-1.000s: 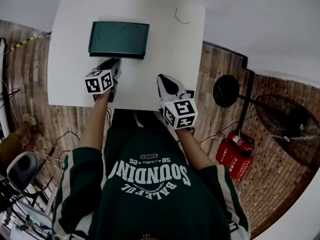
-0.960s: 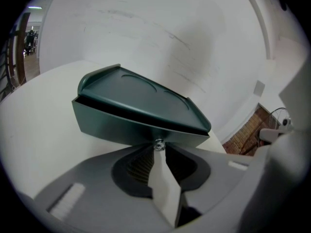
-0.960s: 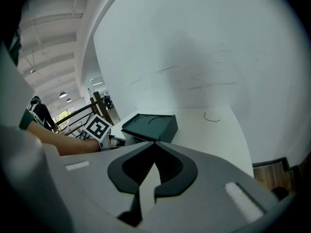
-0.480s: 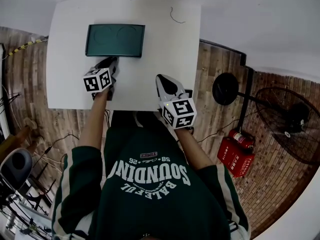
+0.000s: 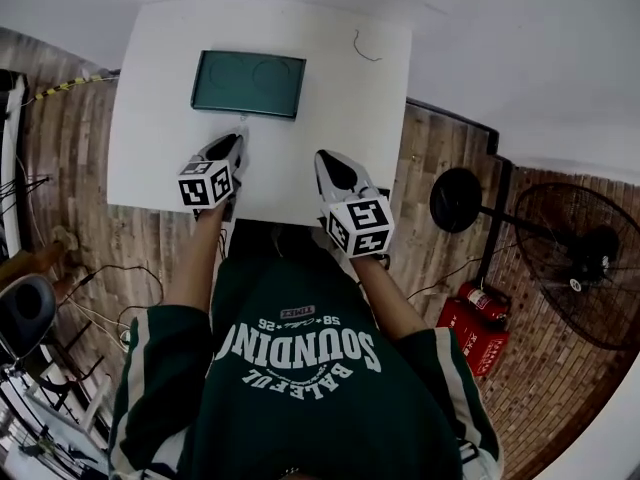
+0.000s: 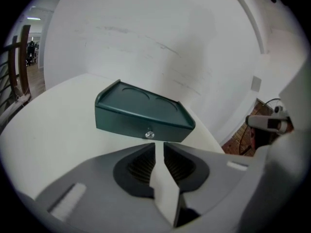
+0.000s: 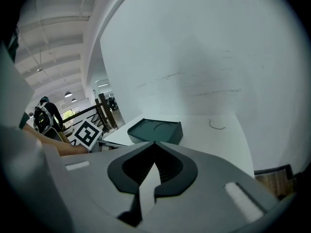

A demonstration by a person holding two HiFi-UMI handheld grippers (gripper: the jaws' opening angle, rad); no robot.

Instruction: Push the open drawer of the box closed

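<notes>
we hold both grippers over the near half of the white table [image 5: 150, 118], just short of the dark green box [image 5: 248, 83] near its far edge. the drawer front, with its small knob [image 6: 149, 135], faces the left gripper [image 5: 232, 140] and looks flush. that gripper's jaws are closing on nothing, a thin gap between them. the right gripper [image 5: 328, 163] is empty, its jaws meeting at the tips.

In front of me, a white table [image 5: 150, 118] carries a dark green box [image 5: 248, 83] and, toward its far right corner, a thin curl of wire [image 5: 365, 46].
</notes>
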